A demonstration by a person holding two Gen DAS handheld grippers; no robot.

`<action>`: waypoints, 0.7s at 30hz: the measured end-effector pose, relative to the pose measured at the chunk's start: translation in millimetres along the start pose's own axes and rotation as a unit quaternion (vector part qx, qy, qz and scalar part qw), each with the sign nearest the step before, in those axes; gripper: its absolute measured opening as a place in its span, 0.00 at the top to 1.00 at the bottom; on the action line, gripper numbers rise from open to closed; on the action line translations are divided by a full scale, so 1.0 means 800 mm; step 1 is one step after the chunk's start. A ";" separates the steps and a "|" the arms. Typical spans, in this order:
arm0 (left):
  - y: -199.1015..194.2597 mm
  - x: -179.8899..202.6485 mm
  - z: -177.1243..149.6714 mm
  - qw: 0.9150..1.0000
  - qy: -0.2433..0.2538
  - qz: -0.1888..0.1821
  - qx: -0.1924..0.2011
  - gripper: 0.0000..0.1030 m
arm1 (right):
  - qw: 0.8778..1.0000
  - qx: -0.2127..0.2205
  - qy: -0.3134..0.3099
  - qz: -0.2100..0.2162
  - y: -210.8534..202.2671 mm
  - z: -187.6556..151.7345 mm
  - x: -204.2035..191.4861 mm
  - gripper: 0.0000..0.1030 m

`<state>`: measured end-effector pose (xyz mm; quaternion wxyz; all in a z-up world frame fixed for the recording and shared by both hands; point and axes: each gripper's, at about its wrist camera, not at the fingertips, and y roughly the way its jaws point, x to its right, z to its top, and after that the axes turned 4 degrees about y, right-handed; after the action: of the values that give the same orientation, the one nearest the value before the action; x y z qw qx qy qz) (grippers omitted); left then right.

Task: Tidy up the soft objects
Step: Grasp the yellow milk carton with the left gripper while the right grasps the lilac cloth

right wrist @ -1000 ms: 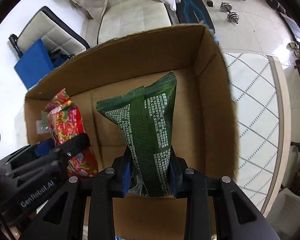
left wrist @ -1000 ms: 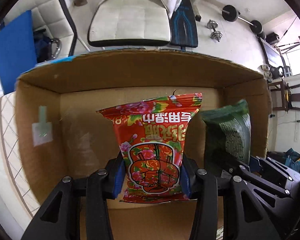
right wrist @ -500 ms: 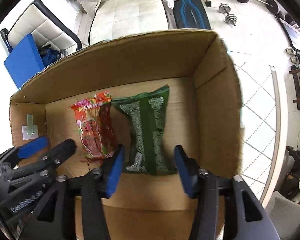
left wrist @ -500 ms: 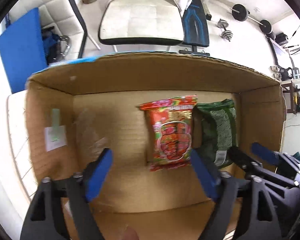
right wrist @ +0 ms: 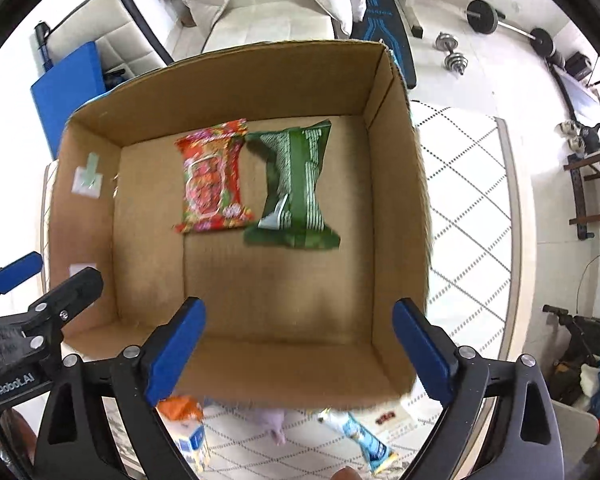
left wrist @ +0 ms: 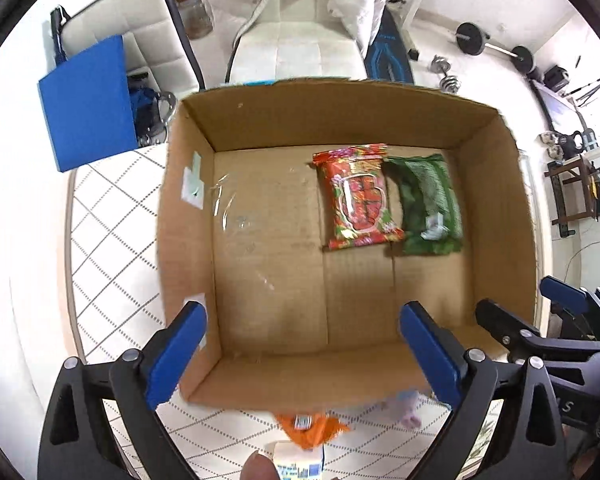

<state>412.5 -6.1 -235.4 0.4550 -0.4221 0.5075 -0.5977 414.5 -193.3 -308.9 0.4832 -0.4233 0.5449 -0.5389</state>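
Note:
A red snack bag (left wrist: 358,196) and a green snack bag (left wrist: 428,204) lie flat side by side on the floor of an open cardboard box (left wrist: 260,120). They also show in the right wrist view, red bag (right wrist: 212,182) and green bag (right wrist: 296,192), inside the box (right wrist: 396,184). My left gripper (left wrist: 300,344) is open and empty, above the box's near wall. My right gripper (right wrist: 296,340) is open and empty, also above the near wall. The right gripper shows at the right edge of the left wrist view (left wrist: 540,320).
Below the box's near wall, on a patterned cloth, lie an orange pack (left wrist: 308,428), a pink soft toy (right wrist: 272,420), a blue-white tube (right wrist: 356,432) and a small carton (right wrist: 188,440). A blue board (left wrist: 88,100) and white chairs (left wrist: 300,44) stand behind the box.
Both grippers let go of their bags, opened wide and pulled back and up out of the box. The red and green bags now lie flat on the box floor.

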 end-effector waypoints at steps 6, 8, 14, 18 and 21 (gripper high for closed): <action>-0.053 0.011 -0.041 0.999 0.002 0.015 0.041 0.03 | 0.999 0.033 -0.014 0.007 -0.047 -0.043 -0.008 0.06; -0.069 0.014 -0.053 0.998 0.003 0.022 0.054 0.03 | 0.999 0.046 -0.019 0.008 -0.064 -0.058 -0.008 0.06; -0.110 0.017 -0.086 0.996 -0.008 0.021 0.081 0.03 | 0.997 0.067 -0.022 0.030 -0.107 -0.091 0.001 0.06; -0.115 0.014 -0.123 0.996 -0.018 0.023 0.081 0.03 | 0.997 0.066 -0.018 0.030 -0.113 -0.125 0.025 0.06; -0.094 0.013 -0.157 0.997 -0.017 0.042 0.059 0.03 | 0.999 0.043 -0.016 0.018 -0.092 -0.154 0.046 0.06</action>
<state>280.3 17.3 -176.7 0.5120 -0.3828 0.4806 -0.6003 282.8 -211.7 -244.3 0.5191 -0.4014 0.5208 -0.5461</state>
